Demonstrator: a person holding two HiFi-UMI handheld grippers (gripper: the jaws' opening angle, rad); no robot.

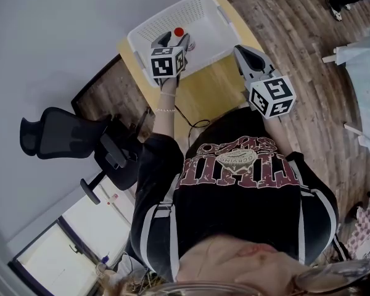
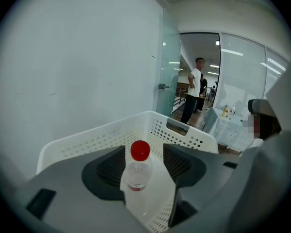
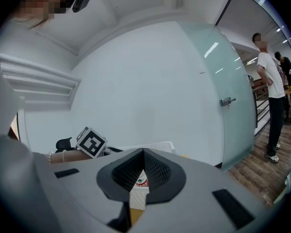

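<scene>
- White wall and wood-plank floor (image 1: 308, 54) bound a small yellow table (image 1: 217, 82) that is pushed against the wall; a black office chair (image 1: 68, 134) stands near it.
- A white perforated basket (image 1: 205, 10) takes up most of the table top.
- Inside the basket a small clear bottle (image 2: 137, 171) with a red cap stands upright on the basket floor, near the rim closest to the person.
- The left gripper (image 1: 171, 42) reaches over that rim. Its jaws are spread apart with the bottle standing between them, and a gap shows on each side, so they are not touching it.
- The right gripper (image 3: 143, 152) hangs over the table just beside the basket, to its right. Its jaws are pressed together at the tips with nothing between them.
- The bottle looks light and thin-walled, with smooth, slippery plastic sides. It would likely dent under a hard squeeze and tip at a sideways nudge.
- The sounder hold seems to be on the body below the shoulder, pads square on both sides, rather than on the narrow cap.
- A person (image 2: 193, 93) stands far off beyond a glass door.
</scene>
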